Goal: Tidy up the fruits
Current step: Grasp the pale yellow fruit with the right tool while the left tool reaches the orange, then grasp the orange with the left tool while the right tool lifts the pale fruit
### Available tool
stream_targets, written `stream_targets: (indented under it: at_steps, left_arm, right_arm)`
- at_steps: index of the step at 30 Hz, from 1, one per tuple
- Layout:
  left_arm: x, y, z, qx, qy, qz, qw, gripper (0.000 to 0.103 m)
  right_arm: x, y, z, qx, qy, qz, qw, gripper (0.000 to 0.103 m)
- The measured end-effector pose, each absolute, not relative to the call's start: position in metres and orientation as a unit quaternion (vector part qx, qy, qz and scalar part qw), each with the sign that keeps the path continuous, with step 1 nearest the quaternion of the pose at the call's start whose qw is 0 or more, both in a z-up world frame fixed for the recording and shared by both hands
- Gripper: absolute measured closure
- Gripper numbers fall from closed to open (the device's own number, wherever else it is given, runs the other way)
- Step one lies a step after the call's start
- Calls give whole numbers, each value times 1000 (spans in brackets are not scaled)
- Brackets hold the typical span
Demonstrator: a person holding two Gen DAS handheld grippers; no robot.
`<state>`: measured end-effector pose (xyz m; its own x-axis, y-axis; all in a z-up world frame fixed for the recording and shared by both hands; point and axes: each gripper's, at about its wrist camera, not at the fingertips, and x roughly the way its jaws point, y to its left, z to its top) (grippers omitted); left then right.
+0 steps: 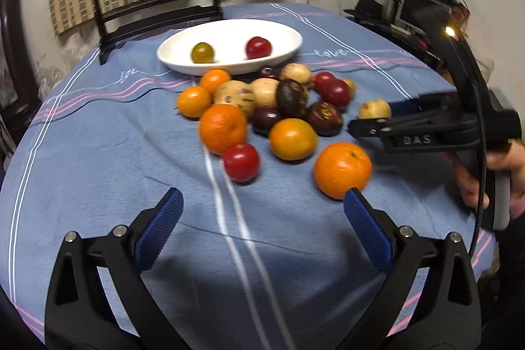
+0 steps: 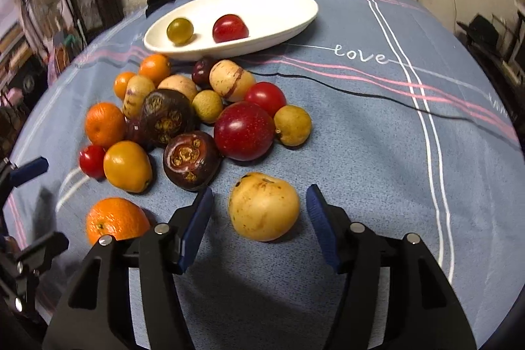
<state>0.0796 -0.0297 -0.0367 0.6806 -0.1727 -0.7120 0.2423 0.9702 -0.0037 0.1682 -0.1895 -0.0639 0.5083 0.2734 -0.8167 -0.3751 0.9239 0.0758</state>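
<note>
Right gripper (image 2: 259, 202) half-wide, straddles yellow fruit (image 2: 264, 207) at lower centre, pads clear of it. Left gripper (image 1: 262, 202) wide, empty, over bare blue cloth (image 1: 98, 153) on bench. Fruit pile (image 2: 183, 117) centre-left; white dish (image 2: 295, 12) above holds two small fruits.

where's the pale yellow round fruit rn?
Right wrist view: the pale yellow round fruit sits on the blue tablecloth between the right gripper's open jaws, untouched, apart from the pile, nearest the dark purple fruit.
</note>
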Motion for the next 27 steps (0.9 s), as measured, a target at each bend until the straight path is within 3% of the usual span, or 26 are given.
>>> stream_targets:
  at_steps: [8, 13, 18, 21, 23, 27]
  left_arm:
    - [79, -52, -33, 52, 380, -134, 914, 3]
    - [84, -67, -32, 69, 377, -143, 913, 3]
    - [88, -80, -34, 86, 376, -156, 909, 5]
    - [94, -85, -37, 87, 385, -167, 903, 15]
    - [97, -88, -39, 84, 394, -172, 899, 28]
    - [102, -87, -41, 74, 403, -168, 897, 28]
  right_arm:
    - [173, -188, -63, -96, 467, 226, 850, 48]
    - [174, -201, -63, -70, 454, 242, 854, 65]
    - [177, -214, -61, -32, 457, 241, 856, 65]
    - [175, -217, -58, -25, 449, 238, 861, 65]
    - [174, -217, -56, -24, 446, 239, 862, 65]
    - [171, -217, -55, -27, 444, 244, 862, 65]
